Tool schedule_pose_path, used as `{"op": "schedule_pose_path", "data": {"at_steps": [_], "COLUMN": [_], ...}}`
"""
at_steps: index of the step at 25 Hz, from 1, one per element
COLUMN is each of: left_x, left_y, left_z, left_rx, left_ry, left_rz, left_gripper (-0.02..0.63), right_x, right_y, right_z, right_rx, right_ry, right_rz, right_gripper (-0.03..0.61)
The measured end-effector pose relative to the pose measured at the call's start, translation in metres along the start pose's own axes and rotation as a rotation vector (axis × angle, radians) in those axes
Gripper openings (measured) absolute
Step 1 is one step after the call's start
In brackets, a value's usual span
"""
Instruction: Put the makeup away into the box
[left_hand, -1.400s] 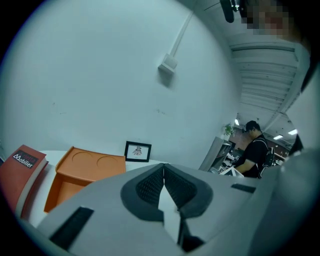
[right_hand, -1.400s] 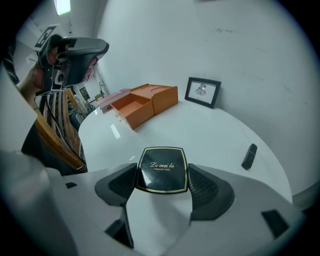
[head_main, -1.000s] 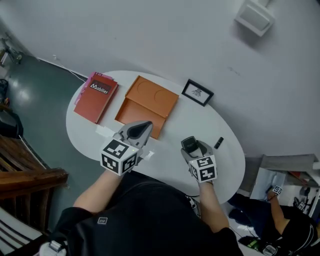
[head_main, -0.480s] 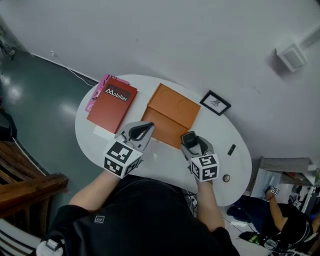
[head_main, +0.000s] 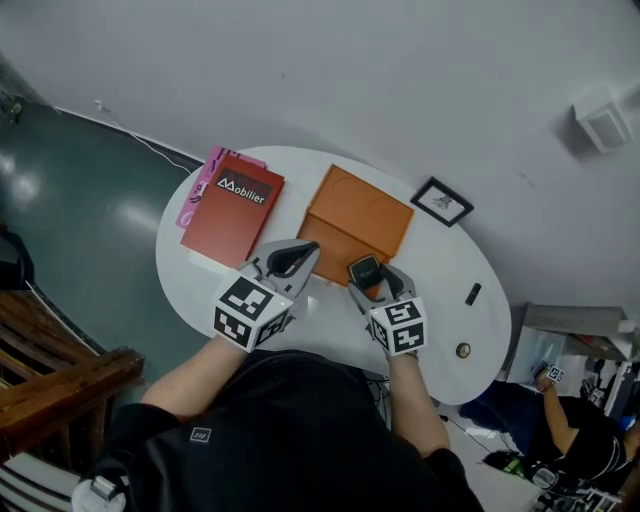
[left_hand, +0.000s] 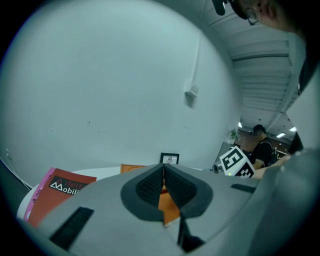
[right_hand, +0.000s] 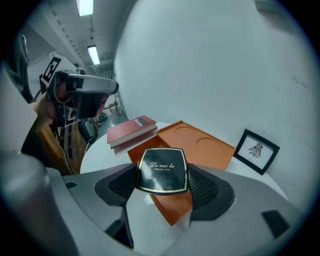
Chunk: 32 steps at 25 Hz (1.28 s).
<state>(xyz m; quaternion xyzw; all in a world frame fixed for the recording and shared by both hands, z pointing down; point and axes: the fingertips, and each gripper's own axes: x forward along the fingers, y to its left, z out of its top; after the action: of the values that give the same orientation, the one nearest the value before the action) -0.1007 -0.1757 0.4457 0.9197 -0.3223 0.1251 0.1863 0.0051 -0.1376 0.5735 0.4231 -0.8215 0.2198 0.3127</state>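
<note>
Right gripper (right_hand: 163, 185) clamped shut on black square gold-trimmed compact (right_hand: 162, 170), printed lid up, pads on two opposite edges. Open orange cardboard box (head_main: 355, 222) just beyond and below, near end closest, long axis running away toward far side of white oval table (head_main: 440, 290). Right gripper judged nearer. Left gripper (left_hand: 163, 187) closed on nothing, left of box.

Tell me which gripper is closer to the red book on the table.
Left. The left gripper, jaws shut, is just beside the near corner of the red book. The right gripper, holding the black compact, is farther away, at the front edge of the orange box.
</note>
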Motion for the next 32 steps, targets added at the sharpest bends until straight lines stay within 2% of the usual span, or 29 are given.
{"op": "schedule_pose_path", "data": {"at_steps": [8,19,30,32], "left_x": [0.023,0.034,0.027,0.024], "left_y": [0.001,0.011,0.013,0.012], "left_z": [-0.011,-0.029,-0.037,-0.036], "left_rx": [-0.033,-0.096,-0.129,-0.127], "left_ry": [0.045,0.079,0.084,0.078], "left_rz": [0.032,0.1,0.109,0.106], "left_gripper": [0.014,0.014,0.014,0.014], "right_x": [0.033,0.062,0.07,0.067], "right_y": [-0.018,-0.018,-0.026,-0.032], "right_z": [-0.028,-0.056,-0.056,-0.05], "right_rx": [-0.015,-0.014,-0.024,-0.064], "right_ry": [0.097,0.167,0.229,0.226], "right_rz": [0.066,0.157,0.09,0.053], "right_gripper": [0.29,0.29,0.29,0.29]}}
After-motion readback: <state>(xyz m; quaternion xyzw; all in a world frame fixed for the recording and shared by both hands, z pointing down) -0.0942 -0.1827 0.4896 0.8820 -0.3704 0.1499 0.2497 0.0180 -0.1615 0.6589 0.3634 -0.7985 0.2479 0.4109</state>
